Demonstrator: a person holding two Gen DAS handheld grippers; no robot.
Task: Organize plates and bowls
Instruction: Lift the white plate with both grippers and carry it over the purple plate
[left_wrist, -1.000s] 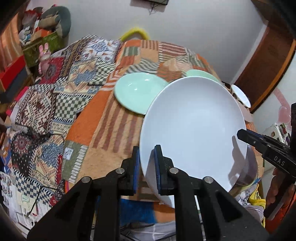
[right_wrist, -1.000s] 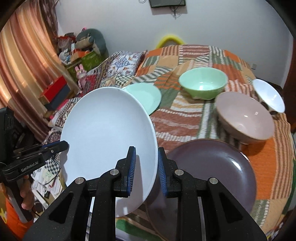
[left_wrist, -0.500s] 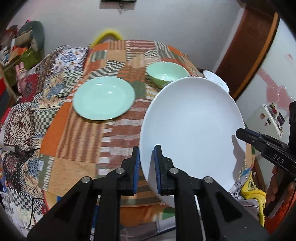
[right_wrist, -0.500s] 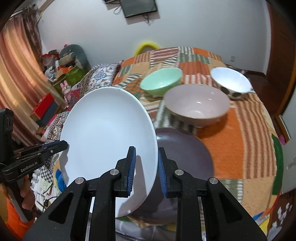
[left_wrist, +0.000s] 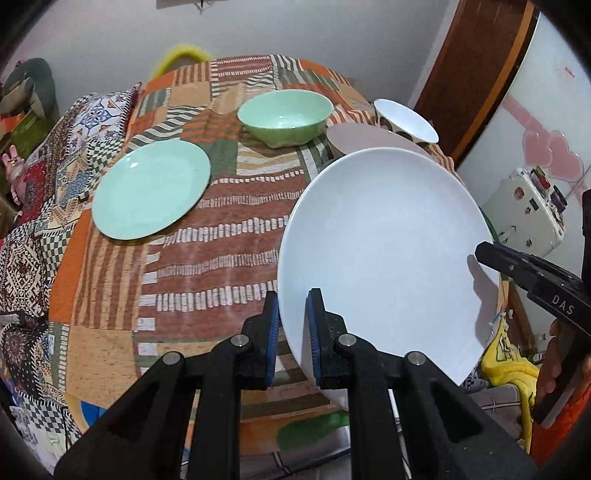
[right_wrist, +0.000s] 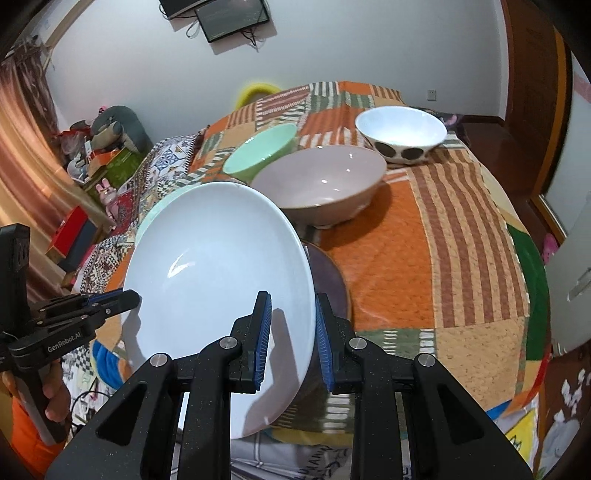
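Purple plate (right_wrist: 328, 273) mostly hidden | behind white plate (right_wrist: 221, 266)

free: quilt (right_wrist: 424, 258) right half | blocked: pink bowl (right_wrist: 321, 184), dark plate (right_wrist: 328, 273)

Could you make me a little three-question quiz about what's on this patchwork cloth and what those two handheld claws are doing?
1. True or false: both sets of fingers grip the white plate.
2. How many bowls stand on the cloth?
3. Which lies under the white plate? A) dark plate B) green plate C) spotted bowl

Key:
1. True; left gripper and right gripper clamp opposite rims.
2. Three: green bowl, pinkish bowl, spotted bowl.
3. A, the dark plate.
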